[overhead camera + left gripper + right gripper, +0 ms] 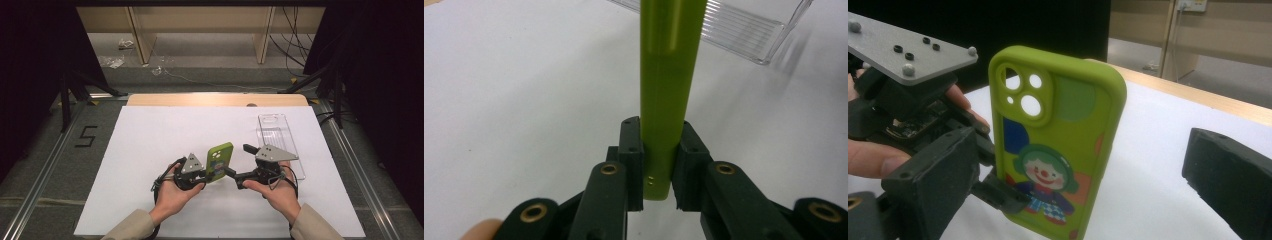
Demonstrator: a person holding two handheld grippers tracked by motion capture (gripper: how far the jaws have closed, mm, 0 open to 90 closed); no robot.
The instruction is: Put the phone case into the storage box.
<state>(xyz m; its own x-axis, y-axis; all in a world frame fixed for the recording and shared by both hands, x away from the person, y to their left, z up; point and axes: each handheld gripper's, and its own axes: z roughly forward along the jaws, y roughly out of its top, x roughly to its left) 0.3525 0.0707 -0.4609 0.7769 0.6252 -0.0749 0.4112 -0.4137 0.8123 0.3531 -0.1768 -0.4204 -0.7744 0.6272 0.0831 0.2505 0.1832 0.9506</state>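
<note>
A lime-green phone case (220, 159) with a clown picture and camera cut-outs (1058, 145) is held upright above the white sheet. My left gripper (206, 175) is shut on its lower edge, and in the left gripper view both jaws of the left gripper (662, 150) press the case's thin green side (669, 75). My right gripper (237, 159) is open and points left at the case. In the right gripper view its two jaws stand wide apart either side of the case, around the right gripper's midpoint (1080, 150), without touching it.
A clear plastic tray (277, 137) lies on the white sheet (150, 150) at the right, and its ribbed edge (734, 25) sits just beyond the case. The table's wooden rim (215, 99) runs along the back. Dark stands flank both sides.
</note>
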